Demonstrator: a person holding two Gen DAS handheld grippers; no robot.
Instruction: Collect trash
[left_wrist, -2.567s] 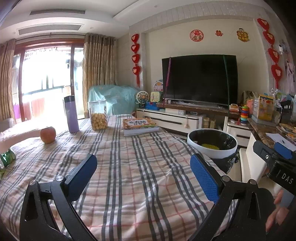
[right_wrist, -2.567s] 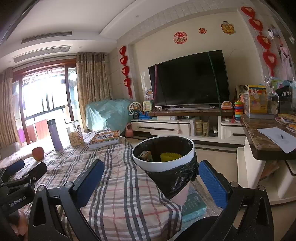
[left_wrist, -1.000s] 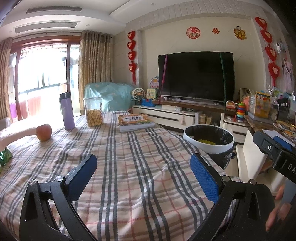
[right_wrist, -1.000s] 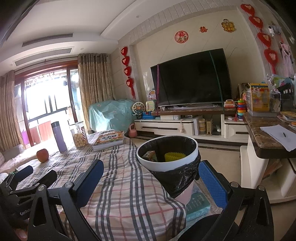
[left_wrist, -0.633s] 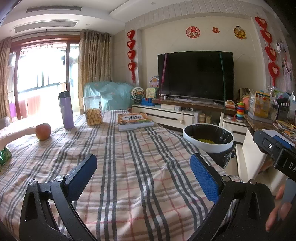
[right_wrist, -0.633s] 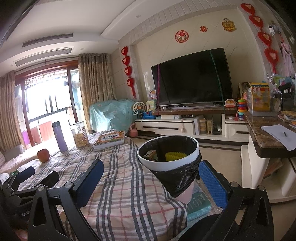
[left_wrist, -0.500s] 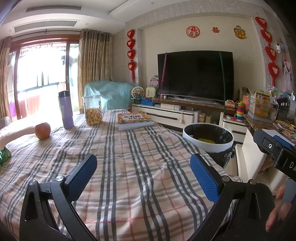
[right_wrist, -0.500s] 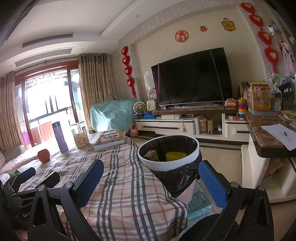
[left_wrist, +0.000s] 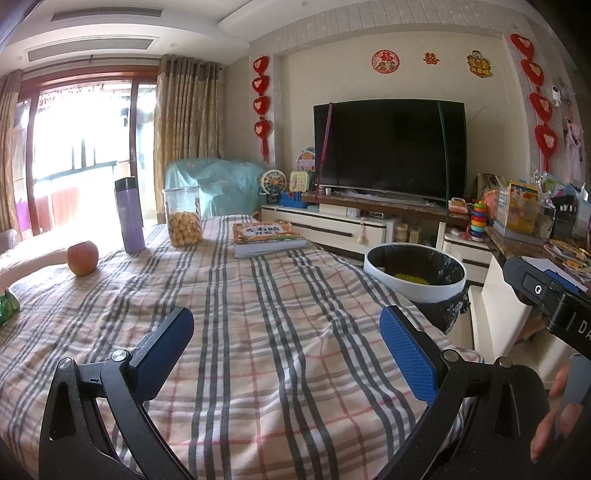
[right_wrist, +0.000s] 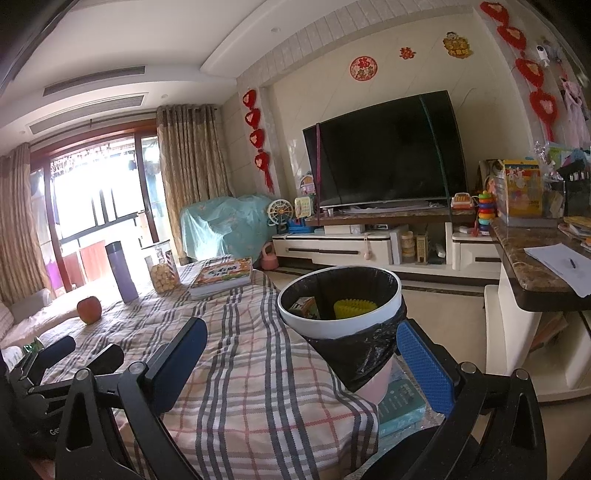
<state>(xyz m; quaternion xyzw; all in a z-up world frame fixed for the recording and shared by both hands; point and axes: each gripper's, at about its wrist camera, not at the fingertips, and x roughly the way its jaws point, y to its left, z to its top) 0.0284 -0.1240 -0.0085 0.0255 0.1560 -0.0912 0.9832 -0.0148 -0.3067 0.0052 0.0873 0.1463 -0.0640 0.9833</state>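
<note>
Left wrist view shows the left gripper (left_wrist: 286, 345) held above a table with a plaid cloth (left_wrist: 258, 332). Its two blue fingers are spread wide and hold nothing. Far back on the cloth stand a purple bottle (left_wrist: 129, 215) and a clear jar of round snacks (left_wrist: 183, 216), side by side. A red apple (left_wrist: 82, 257) sits near the bottle, a bit closer to the camera. A picture book (left_wrist: 267, 238) lies flat to the right of the jar. At the left edge, a bit of a green wrapper (left_wrist: 7, 302) peeks in on the cloth. The trash bin (left_wrist: 413, 286) stands just past the right edge of the table. It is white with a black bag in it, and something yellow lies inside. Part of the right gripper shows at the far right of this view, with fingers of a hand (left_wrist: 554, 406) below it.

Right wrist view shows the right gripper (right_wrist: 301, 356) with its fingers wide apart too, and nothing between them. The trash bin (right_wrist: 340, 325) is right in front of it, beside the table corner. Inside the bin are a yellow ridged thing (right_wrist: 354, 306) and a small box (right_wrist: 304, 306). A big dark TV (right_wrist: 384, 155) hangs on the wall behind.
</note>
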